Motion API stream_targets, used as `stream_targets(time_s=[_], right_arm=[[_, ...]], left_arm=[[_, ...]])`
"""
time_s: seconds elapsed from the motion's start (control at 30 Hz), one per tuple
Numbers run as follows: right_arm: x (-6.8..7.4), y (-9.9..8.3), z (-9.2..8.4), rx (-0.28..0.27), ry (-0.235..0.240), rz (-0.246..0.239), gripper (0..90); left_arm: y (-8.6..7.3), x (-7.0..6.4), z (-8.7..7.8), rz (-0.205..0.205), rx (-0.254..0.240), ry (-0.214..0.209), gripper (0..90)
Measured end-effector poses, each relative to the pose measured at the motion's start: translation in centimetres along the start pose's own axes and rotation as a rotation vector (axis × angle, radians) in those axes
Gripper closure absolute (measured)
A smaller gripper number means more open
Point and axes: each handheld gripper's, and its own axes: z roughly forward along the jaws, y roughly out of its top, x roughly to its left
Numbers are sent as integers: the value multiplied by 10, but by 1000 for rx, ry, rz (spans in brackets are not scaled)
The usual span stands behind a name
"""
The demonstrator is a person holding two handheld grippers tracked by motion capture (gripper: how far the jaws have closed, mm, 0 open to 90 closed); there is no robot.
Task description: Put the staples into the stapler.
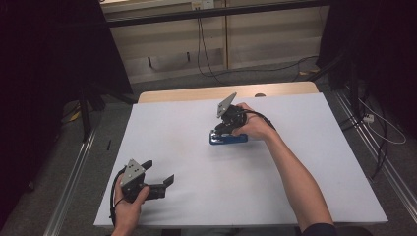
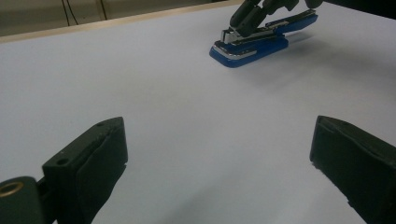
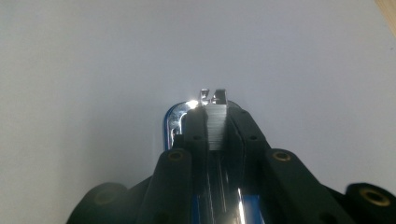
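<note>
White counter (image 1: 305,162), wooden strip along far edge. Blue stapler (image 1: 228,138) flat on it, right of middle, toward far side. Near half bare.

A lab or test room set up for recording, not a home; a plain white table (image 1: 305,162) stands alone on a grey floor (image 1: 162,83); black curtains (image 1: 44,73) hang at both sides; loose cables (image 1: 204,49) trail across the floor and up a pale panelled wall (image 1: 265,34); metal rails (image 1: 74,172) flank the table.
</note>
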Motion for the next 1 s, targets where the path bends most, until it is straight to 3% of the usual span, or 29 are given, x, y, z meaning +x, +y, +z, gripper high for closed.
stream_targets(time_s=[0.3, 0.67, 1.0], right_arm=[[0, -1, 0, -2, 3, 5, 788], [-4, -1, -2, -8, 31, -27, 790], [-6, -2, -2, -20, 44, -15, 790]], left_arm=[[0, 0, 0, -1, 2, 1, 44], [0, 0, 1, 0, 2, -1, 44], [0, 0, 1, 1, 5, 0, 44]])
